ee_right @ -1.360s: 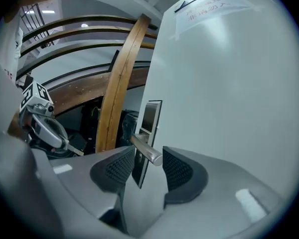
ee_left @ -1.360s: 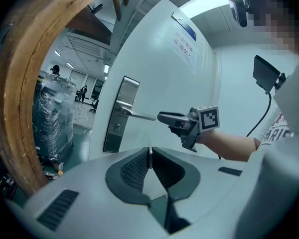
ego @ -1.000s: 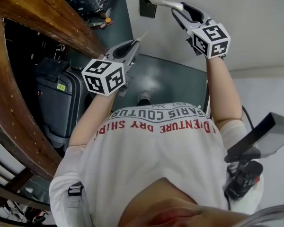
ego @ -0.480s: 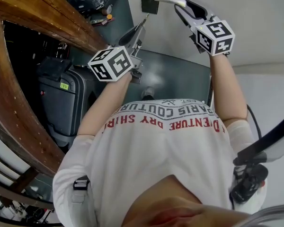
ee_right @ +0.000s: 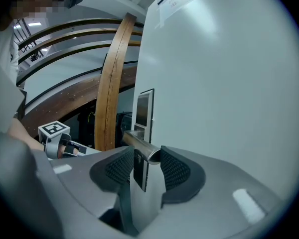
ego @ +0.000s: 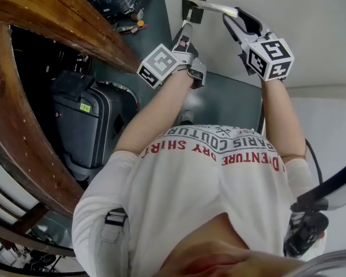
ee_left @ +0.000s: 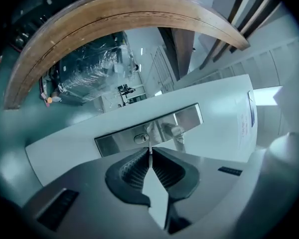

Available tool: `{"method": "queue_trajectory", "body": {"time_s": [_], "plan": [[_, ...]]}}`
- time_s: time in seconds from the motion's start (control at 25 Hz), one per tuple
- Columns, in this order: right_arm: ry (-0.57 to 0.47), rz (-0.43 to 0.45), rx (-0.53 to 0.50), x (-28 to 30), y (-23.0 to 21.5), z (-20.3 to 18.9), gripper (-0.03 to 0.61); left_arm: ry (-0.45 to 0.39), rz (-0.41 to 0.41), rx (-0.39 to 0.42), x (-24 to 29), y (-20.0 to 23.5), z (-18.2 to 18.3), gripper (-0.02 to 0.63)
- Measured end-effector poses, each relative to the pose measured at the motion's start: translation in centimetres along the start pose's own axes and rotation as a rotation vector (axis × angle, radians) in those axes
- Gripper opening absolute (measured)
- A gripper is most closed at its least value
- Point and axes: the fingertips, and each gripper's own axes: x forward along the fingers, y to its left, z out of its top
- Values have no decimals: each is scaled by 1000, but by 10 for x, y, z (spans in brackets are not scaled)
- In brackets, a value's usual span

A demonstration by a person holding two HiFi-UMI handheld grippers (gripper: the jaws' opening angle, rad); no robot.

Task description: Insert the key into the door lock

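Approach logged: left gripper [ego: 187,30] has swung up from beside the wooden rail [ego: 63,25] over the last second. It now sits just below the lock plate [ee_left: 120,142] on the door [ego: 300,33]. Its jaws are clenched on the key [ee_left: 150,152], a thin blade standing out past the tips. The blade is aimed slightly right of the keyhole [ee_left: 141,138] and, as far as the left gripper view shows, is not yet touching it.

Right gripper [ee_right: 146,164] unchanged: jaws clamped around the end of the door handle [ee_right: 139,144].

Judgement: coarse positioning looks nearly done. Fine alignment with the slot and the push inward remain.

Count:
- two grippers
- one key
- one keyhole
- one lock plate
- one door handle
- one door
- one dark suitcase [ego: 83,126], standing under the rail, well apart from the work
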Motion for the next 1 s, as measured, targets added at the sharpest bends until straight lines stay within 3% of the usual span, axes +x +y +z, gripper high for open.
{"method": "queue_trajectory", "body": {"time_s": [0.4, 1.0], "plan": [[-10, 0, 17, 5, 1, -5, 150, -50, -29, -187, 20, 20, -1, 23], [-17, -6, 22, 3, 1, -1, 150, -63, -53, -242, 24, 15, -2, 23]]}}
